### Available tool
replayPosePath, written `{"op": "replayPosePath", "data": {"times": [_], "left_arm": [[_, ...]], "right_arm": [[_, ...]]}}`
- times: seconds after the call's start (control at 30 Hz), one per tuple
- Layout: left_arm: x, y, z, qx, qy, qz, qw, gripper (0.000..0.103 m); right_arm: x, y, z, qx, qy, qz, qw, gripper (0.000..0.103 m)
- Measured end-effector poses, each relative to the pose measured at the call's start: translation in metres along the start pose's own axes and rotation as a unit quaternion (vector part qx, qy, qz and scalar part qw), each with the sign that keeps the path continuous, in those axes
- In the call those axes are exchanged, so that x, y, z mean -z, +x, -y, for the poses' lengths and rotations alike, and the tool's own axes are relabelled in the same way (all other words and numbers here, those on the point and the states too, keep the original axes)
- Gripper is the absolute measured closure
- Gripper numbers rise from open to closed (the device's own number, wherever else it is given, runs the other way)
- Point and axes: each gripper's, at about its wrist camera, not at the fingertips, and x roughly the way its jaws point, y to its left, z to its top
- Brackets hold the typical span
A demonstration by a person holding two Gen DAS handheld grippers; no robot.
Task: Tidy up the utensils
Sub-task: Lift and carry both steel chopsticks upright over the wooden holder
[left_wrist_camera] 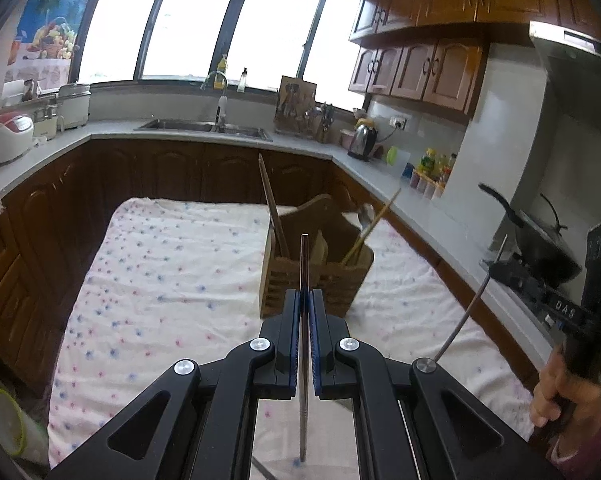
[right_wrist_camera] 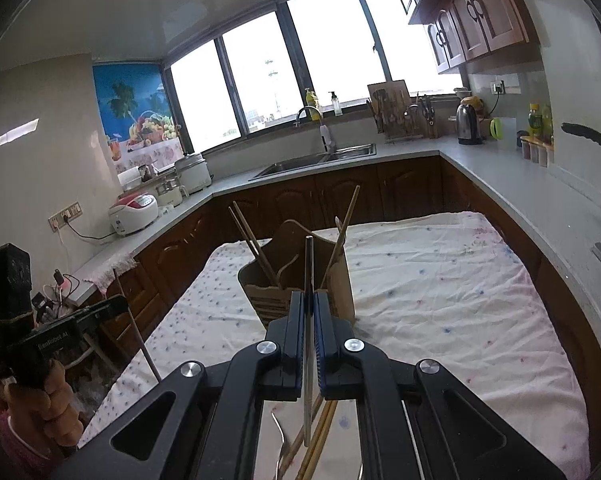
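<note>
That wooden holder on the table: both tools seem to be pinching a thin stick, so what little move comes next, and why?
Probably carry both forward over the wooden holder. The left gripper is shut on a metal chopstick and the right gripper on another, both short of the holder, which already has wooden chopsticks in it.
</note>
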Motion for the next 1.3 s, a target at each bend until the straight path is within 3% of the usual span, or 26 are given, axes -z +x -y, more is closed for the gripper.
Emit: {"op": "replayPosePath", "data": {"times": [0.47,0.83,1.0,1.3], "left_arm": [[-0.047,0.029,-0.006,-0.004,0.011,0.060,0.9981,0.100],[-0.096,0.081,-0.014,-0.003,0.004,0.113,0.9936,0.100],[-0.102,0.117,-0.019,-0.008,-0.002,0.126,0.9920,0.100],[-0.066,0.184,-0.037,-0.031,-0.033,0.120,0.9917,0.100]], "right_arm": [[-0.060,0.031,0.007,-0.003,0.001,0.044,0.999,0.098],[-0.117,0.073,0.005,-0.005,-0.005,0.090,0.996,0.098],[-0.116,0.098,0.004,0.002,-0.014,0.090,0.996,0.098],[-0.081,0.138,0.015,0.010,-0.005,0.066,0.998,0.098]]}}
